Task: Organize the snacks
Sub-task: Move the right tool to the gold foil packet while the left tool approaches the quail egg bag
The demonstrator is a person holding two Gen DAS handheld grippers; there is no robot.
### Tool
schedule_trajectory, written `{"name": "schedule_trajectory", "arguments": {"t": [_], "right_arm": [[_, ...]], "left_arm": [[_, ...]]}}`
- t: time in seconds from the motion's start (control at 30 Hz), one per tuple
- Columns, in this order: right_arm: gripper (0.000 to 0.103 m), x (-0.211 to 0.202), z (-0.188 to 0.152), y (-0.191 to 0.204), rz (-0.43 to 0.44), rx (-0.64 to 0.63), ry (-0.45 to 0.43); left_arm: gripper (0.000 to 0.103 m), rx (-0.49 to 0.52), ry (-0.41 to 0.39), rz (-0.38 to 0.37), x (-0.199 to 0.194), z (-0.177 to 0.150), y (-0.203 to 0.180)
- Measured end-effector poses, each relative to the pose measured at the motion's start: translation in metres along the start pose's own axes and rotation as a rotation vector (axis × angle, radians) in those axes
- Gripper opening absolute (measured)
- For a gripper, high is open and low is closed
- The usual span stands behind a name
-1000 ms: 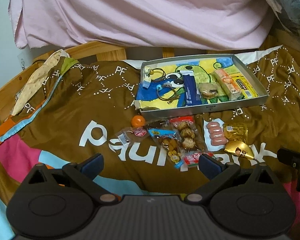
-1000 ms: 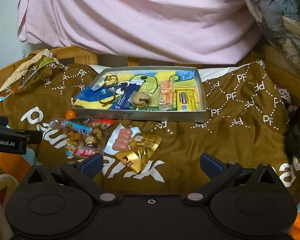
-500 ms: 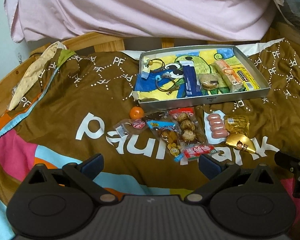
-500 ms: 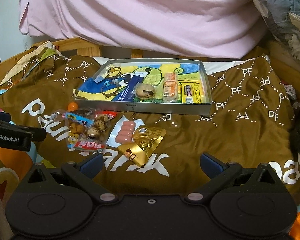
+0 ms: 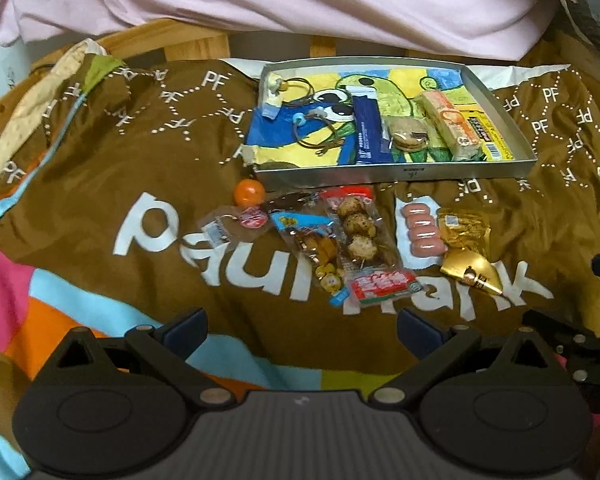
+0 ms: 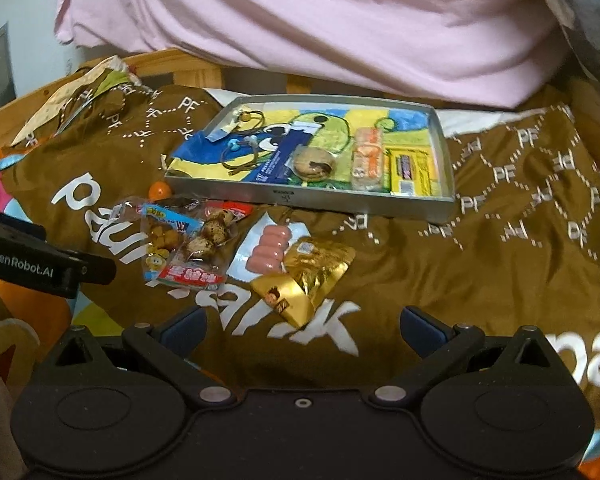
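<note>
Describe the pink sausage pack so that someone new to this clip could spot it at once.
Find the grey tray on the brown blanket; a row of loose snacks lies just in front of it. The sausage pack sits in that row, between the clear egg pack and the gold pouch. It alone shows a stack of four smooth pink links.

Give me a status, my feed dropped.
Left gripper open, empty. Right gripper open, empty. Snack packets loose on blanket, tray part filled. Nothing blocking.
</note>
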State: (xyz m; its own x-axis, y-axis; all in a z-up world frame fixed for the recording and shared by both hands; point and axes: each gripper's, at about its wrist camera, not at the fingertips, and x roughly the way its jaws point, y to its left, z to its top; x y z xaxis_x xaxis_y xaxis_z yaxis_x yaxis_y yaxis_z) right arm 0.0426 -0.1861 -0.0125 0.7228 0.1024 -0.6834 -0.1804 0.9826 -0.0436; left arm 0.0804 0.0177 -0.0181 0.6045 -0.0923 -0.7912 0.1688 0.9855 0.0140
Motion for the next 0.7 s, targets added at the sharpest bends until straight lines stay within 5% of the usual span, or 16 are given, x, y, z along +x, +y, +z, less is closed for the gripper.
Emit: {"name": "schedule_trajectory", "arguments": {"t": [0.43, 0.7], "right_arm": [[0.102, 0.051, 0.005, 0.007, 0.023, -0.183, -0.043], [0.098, 0.086, 0.005, 0.003, 0.001, -0.148, -0.011]], "left_arm": [[0.102, 0.007, -0.008, -0.194, 0.049, 0.039, -0.009], [0.102, 0.042, 0.006, -0.266, 0.083, 0.050, -0.018]]}}
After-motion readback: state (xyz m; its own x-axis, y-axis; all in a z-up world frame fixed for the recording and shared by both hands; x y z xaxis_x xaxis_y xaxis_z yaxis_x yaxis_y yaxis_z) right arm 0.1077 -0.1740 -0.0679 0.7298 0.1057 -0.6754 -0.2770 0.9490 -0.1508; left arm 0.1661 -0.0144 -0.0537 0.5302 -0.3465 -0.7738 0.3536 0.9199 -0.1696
